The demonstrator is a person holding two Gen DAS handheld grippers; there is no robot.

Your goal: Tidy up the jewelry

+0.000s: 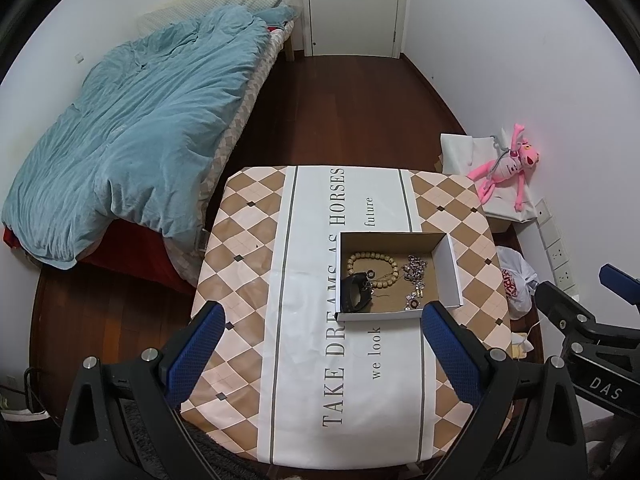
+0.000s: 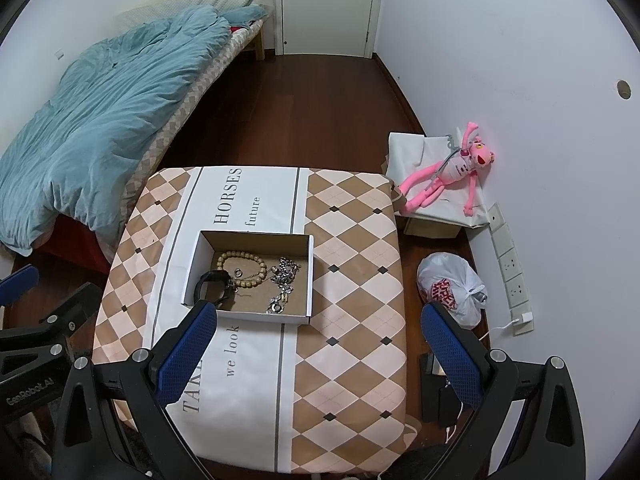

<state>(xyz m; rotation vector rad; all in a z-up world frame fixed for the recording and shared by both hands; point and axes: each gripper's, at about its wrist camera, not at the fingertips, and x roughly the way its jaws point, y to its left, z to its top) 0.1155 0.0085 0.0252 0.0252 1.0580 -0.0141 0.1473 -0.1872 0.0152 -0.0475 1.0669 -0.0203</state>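
Blue-padded fingers (image 1: 200, 344) of the left gripper (image 1: 320, 356) spread wide, holding nothing, above the near part of the table (image 1: 248, 264). Right gripper (image 2: 320, 356) likewise wide and empty, over the table's right edge. Beyond, toward mid-table, an open box (image 2: 188, 276) with a bead bracelet (image 2: 244, 258), black strap (image 2: 210, 282) and silver chain (image 2: 285, 270).

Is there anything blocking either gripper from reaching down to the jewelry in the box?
Nothing visible does. The box sits open-topped on the table, with the bead bracelet, black strap and silver chain exposed. Both the left gripper and right gripper hang open above the table, only the box's low walls around the pieces.
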